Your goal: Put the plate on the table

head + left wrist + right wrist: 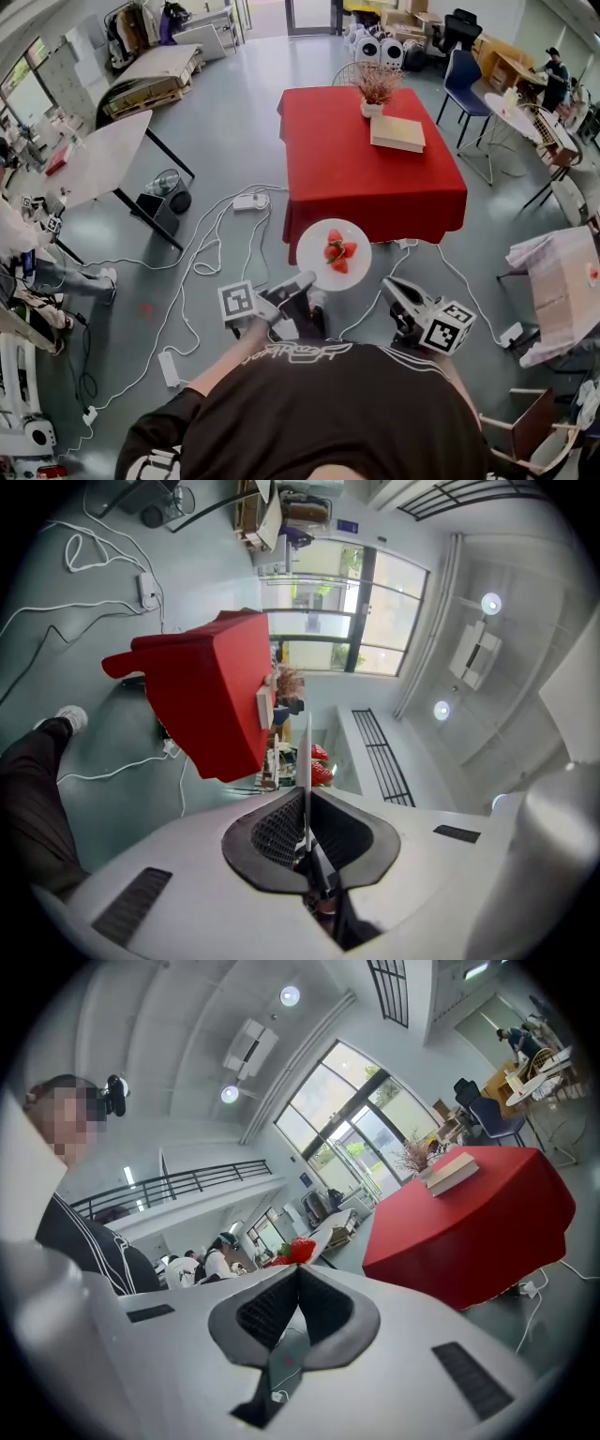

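Plate is not on the table yet: it's in the air, level, just short of the near edge of the red-clothed table, over grey floor. A few strawberries sit on it. Left gripper is rolled on its side and clamped on the plate's near-left rim. In the left gripper view the plate runs edge-on straight between the pads, jaws pinched tight on it at the left gripper, with the strawberries just past the tips and the table beyond. Right gripper sits close by the plate's near-right rim. In the right gripper view the right gripper has its jaws pressed together with nothing visible between them. One strawberry and the white plate edge show just over the tips. Can't tell if the tips actually touch the plate. The table is ahead to the right in that view. On the table: a book and a vase of dried flowers, both at the far end. White cables trail across the floor left of the plate.
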Available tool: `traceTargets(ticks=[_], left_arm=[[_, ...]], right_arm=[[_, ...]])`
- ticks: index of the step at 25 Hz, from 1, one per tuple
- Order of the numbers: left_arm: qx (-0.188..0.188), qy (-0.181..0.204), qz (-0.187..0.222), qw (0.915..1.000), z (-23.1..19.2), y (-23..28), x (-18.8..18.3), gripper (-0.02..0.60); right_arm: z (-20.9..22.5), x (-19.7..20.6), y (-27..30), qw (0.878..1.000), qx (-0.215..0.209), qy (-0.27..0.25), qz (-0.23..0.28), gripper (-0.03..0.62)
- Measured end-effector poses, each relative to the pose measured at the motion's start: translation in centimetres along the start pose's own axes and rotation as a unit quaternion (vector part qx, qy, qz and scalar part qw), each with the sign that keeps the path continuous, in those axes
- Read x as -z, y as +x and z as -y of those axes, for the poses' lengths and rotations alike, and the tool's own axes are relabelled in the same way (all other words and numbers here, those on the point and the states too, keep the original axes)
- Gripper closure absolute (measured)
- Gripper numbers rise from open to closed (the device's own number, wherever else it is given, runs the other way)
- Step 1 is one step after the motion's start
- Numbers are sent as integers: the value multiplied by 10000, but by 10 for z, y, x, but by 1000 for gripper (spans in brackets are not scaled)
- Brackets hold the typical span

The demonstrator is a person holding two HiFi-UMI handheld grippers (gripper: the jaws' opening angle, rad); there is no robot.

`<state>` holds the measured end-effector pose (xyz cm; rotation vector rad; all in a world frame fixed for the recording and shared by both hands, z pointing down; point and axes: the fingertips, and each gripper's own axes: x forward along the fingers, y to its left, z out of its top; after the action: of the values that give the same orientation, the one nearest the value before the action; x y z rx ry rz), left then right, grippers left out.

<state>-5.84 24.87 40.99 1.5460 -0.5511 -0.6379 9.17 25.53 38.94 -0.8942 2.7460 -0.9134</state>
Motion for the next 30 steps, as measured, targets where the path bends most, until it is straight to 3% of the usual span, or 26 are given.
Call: traceTargets(ticks=[9,19,30], left_arm=[[-130,-102,-212,9996,-1,71,-102,558],[-137,-42,-676,9976,-4,160,-211,558],[-203,-196,-909,9955,-25,200,-278,557]], right_arm=[[62,-60,81,9987,137,447,209,586],[143,-122,172,9969,465,556,311,586],[186,-137,226,9949,715,641,308,586]])
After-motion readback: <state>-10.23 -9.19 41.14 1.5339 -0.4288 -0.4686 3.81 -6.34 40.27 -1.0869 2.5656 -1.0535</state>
